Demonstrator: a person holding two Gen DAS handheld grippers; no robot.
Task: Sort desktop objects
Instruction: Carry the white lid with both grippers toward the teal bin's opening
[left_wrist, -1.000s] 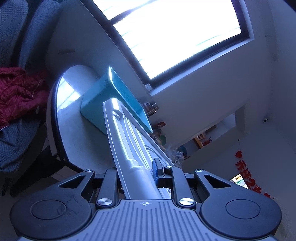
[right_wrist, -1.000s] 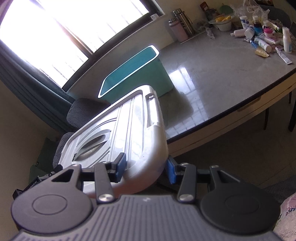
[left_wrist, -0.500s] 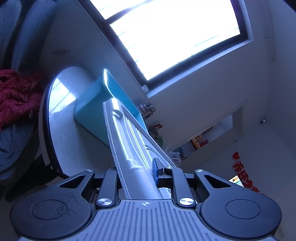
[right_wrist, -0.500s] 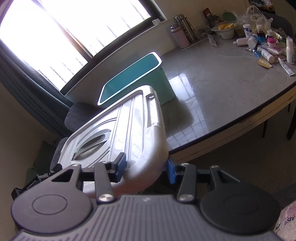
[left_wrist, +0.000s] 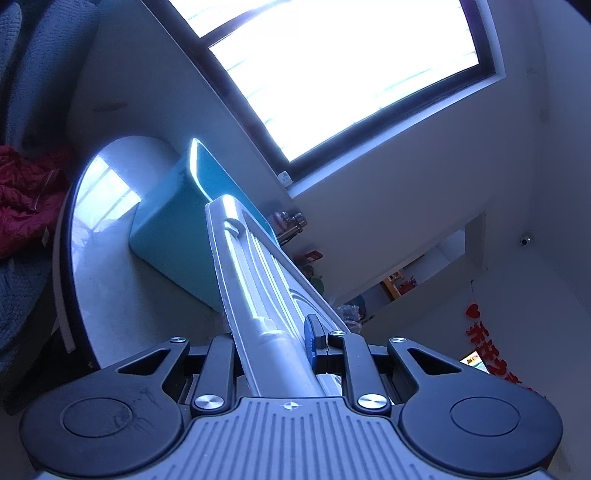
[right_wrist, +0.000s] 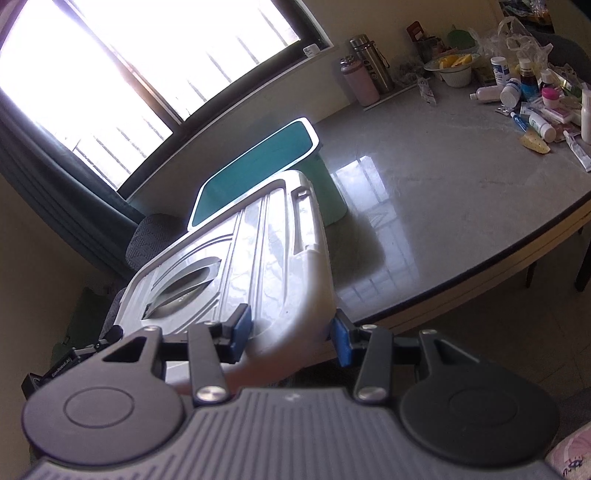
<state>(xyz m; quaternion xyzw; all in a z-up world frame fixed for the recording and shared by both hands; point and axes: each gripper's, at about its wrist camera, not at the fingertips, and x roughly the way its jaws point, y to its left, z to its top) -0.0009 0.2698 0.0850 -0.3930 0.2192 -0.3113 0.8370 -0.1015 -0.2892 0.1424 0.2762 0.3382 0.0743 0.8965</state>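
Both grippers hold one white plastic lid (right_wrist: 255, 254), tilted, in the air off the near edge of the table. My right gripper (right_wrist: 291, 334) is shut on its near right corner. My left gripper (left_wrist: 275, 341) is shut on its edge, seen edge-on in the left wrist view (left_wrist: 255, 280). A teal storage bin (right_wrist: 258, 166) stands open on the grey table (right_wrist: 443, 206) just beyond the lid; it also shows in the left wrist view (left_wrist: 173, 236).
Bottles, tubes and a bowl of fruit (right_wrist: 454, 68) crowd the table's far right. Two flasks (right_wrist: 364, 79) stand by the wall under the window. Chairs (right_wrist: 147, 236) stand left of the table; a red jacket (left_wrist: 22, 199) lies on one.
Both grippers, with the lid, have moved a little nearer the table and bin. The grip on the lid is unchanged.
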